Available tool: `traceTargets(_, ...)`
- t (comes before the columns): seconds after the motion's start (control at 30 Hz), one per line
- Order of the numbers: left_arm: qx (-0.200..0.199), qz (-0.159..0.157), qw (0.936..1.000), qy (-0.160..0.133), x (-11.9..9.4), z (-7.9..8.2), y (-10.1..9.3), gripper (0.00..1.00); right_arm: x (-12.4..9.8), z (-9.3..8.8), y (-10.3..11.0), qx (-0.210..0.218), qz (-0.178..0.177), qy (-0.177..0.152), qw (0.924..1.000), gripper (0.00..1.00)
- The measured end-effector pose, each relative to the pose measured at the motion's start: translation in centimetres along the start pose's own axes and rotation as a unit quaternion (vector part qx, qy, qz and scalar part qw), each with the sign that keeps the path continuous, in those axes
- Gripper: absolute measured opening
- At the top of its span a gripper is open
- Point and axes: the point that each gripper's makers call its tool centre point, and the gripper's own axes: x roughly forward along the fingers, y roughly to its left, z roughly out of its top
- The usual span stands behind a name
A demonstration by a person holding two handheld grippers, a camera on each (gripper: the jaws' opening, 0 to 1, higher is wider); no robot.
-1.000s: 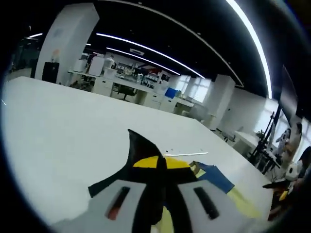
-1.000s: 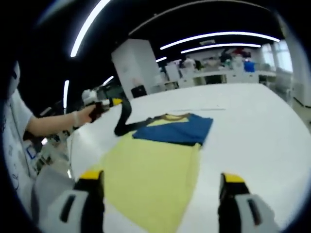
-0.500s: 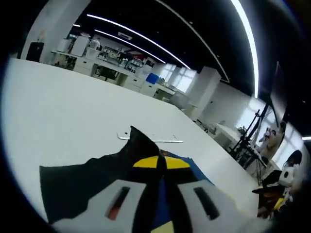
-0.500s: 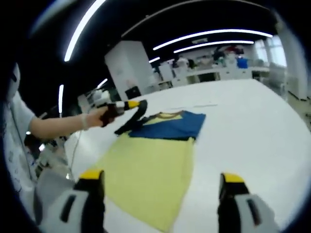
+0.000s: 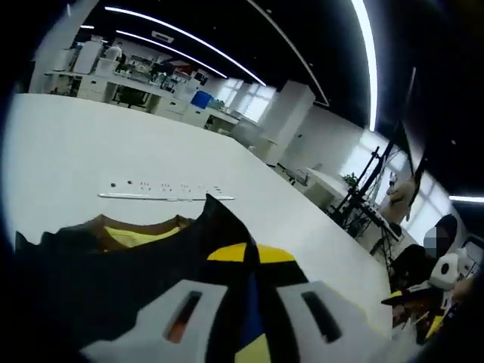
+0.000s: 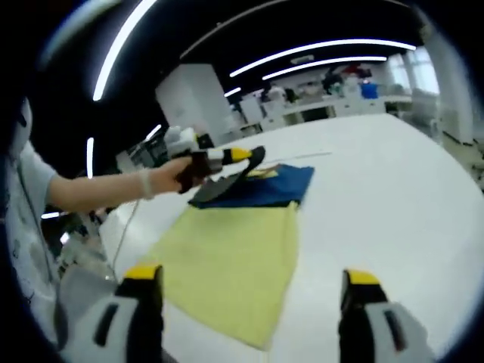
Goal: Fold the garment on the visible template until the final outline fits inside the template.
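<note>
The left gripper [image 6: 240,155], clamped on the dark sleeve [image 6: 219,187], holds it above the shirt [image 6: 234,249] on the table [image 6: 378,197], while the right gripper [image 6: 246,291], jaws apart and empty, hangs at the shirt's near hem, so the fold runs across the shirt's long axis.

**Open workroom under strip lights**

Long ceiling light strips [image 5: 181,36] are glowing across a dark ceiling. A broad white surface [image 5: 91,151] is stretching toward desks [image 5: 128,87] at upper left. Bright windows [image 5: 246,102] are showing beside a white pillar [image 5: 291,121]. Another pillar [image 6: 193,102] is standing at centre left.
</note>
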Motion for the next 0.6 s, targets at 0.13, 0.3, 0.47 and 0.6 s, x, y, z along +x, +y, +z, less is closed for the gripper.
traceTargets(0.13,-0.002,-0.015,0.9998,0.016,1.3,-1.1,-1.4,0.0,-0.3,-0.2,-0.1,0.007,-0.004,-0.003,1.0,0.98)
traceTargets(0.3,0.008,-0.032,0.9984,0.046,2.3,-3.4,-2.7,0.0,-0.6,-0.6,0.0,0.017,-0.007,-0.004,0.9998,0.98)
traceTargets(0.47,0.026,-0.047,0.9953,0.081,2.3,-6.0,-3.8,0.0,-0.6,-0.9,-0.1,0.021,-0.007,-0.003,0.9997,0.98)
traceTargets(0.6,0.016,-0.047,0.9944,0.093,2.2,-7.0,-3.7,0.0,-0.5,-0.9,-0.1,0.021,-0.007,-0.001,0.9998,0.98)
